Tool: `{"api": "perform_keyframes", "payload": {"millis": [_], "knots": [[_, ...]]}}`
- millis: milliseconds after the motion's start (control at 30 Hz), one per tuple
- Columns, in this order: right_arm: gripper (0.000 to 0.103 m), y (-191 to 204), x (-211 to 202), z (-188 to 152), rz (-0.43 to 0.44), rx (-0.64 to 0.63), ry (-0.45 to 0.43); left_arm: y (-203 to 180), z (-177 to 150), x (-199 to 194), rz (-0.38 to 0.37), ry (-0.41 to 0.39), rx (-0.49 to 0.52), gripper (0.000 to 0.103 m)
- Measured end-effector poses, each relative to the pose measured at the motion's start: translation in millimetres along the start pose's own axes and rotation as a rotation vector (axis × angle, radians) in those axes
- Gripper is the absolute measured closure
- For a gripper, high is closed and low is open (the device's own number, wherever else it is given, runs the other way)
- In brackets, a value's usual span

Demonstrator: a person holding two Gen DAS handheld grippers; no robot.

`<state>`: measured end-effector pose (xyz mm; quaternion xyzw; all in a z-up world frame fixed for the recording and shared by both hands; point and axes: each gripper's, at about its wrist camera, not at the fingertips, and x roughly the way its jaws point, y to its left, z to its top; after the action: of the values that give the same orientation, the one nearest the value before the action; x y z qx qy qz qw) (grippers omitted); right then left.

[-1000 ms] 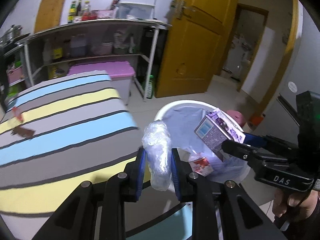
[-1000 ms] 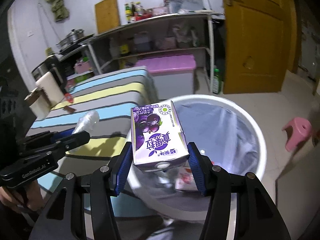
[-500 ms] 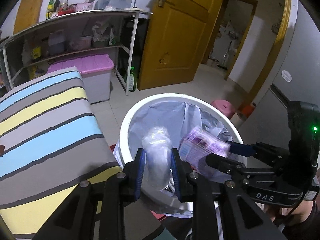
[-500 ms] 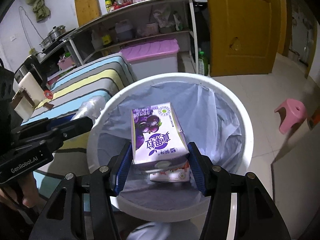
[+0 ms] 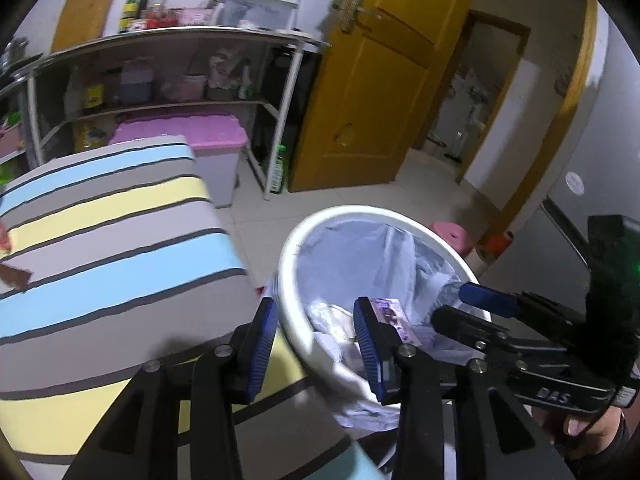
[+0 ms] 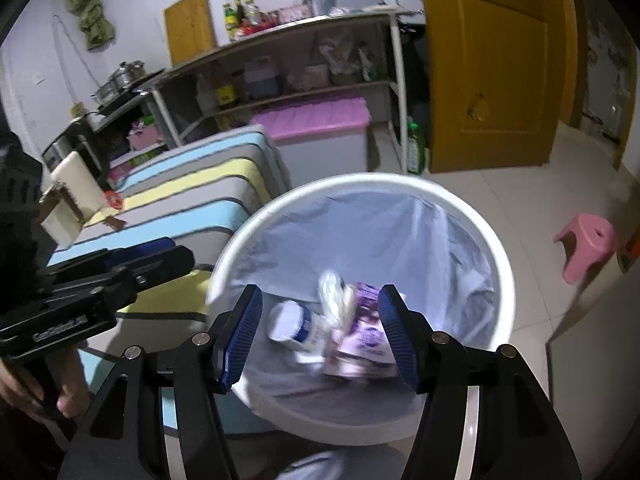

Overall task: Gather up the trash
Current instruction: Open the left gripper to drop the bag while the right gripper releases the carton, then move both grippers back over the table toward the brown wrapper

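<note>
A white bin (image 6: 500, 280) with a grey liner stands on the floor beside the striped table (image 5: 120, 240). Inside it lie a purple juice carton (image 6: 368, 340), a crumpled clear plastic wrap (image 6: 334, 296) and a white pot with a blue band (image 6: 292, 324). My right gripper (image 6: 318, 336) hangs over the bin, jaws opening, nothing between the pads. My left gripper (image 5: 316, 346) is above the bin's near rim (image 5: 288, 264), jaws opening and empty. The carton (image 5: 390, 312) shows past its right finger. Each gripper appears in the other's view: the right gripper (image 5: 460, 308), the left gripper (image 6: 168, 256).
A red wrapper (image 6: 113, 200) and a brown wrapper (image 6: 114, 222) lie on the table's far end. A pink stool (image 6: 588, 244) stands right of the bin. A storage box with a purple lid (image 6: 320, 120) sits under a metal shelf, next to a yellow door (image 6: 480, 60).
Both grippers have opened. The plastic wrap left the left gripper and the carton left the right; both now lie in the bin. The left gripper drew back toward the bin's rim.
</note>
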<state>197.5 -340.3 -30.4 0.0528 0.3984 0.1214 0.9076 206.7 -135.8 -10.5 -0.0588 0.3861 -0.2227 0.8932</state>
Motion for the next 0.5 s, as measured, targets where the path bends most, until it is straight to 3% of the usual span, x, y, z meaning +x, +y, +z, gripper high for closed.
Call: {"api": "perform_keyframes", "payload": {"millis": [500], "knots": [[0.042,102.7,22.0,19.3,0.184,-0.184,0.004,100.4,-12.1,-73.4,0.21,-0.099,-0.159,0.063]]}}
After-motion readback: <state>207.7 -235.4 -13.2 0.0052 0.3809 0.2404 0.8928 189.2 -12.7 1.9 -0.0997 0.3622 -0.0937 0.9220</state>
